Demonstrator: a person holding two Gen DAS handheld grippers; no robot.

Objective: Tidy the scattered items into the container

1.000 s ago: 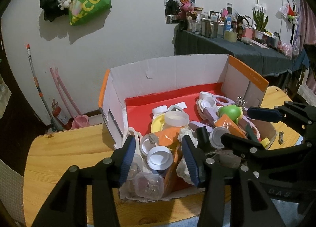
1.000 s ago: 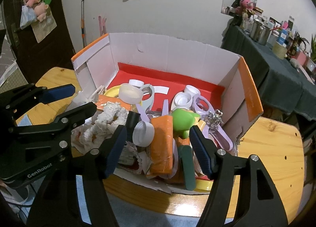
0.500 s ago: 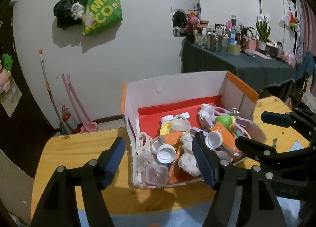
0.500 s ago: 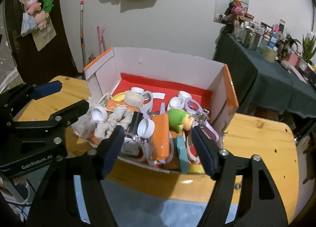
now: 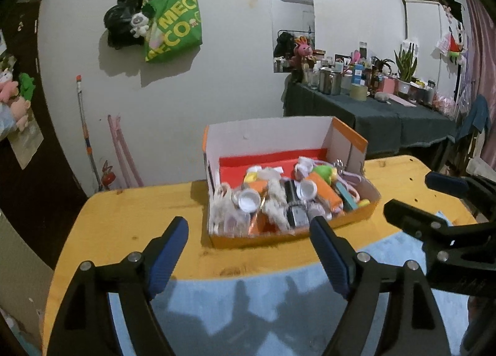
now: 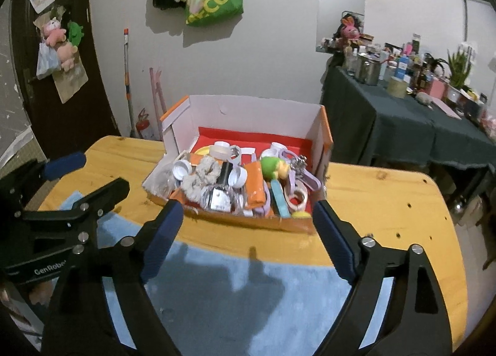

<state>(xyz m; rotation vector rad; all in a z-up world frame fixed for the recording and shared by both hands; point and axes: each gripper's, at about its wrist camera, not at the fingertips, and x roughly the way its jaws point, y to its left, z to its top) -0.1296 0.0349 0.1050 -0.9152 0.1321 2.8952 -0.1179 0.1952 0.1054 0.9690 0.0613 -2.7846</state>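
both grippers released and empty; container loaded on the table.

i held the left gripper (image 5: 249, 255) and right gripper (image 6: 245, 239) spread wide, grasping nothing, short of the cardboard box (image 6: 324, 139) on the wooden table (image 6: 387, 201). the scattered items (image 6: 235, 182) sat piled inside it. i judged the task near complete: scan the tabletop for strays, keeping both grippers clear of the box's low front wall.

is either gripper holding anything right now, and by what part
Nothing is held. The left gripper and right gripper both stand open and empty, short of the orange-and-white cardboard box full of small items.
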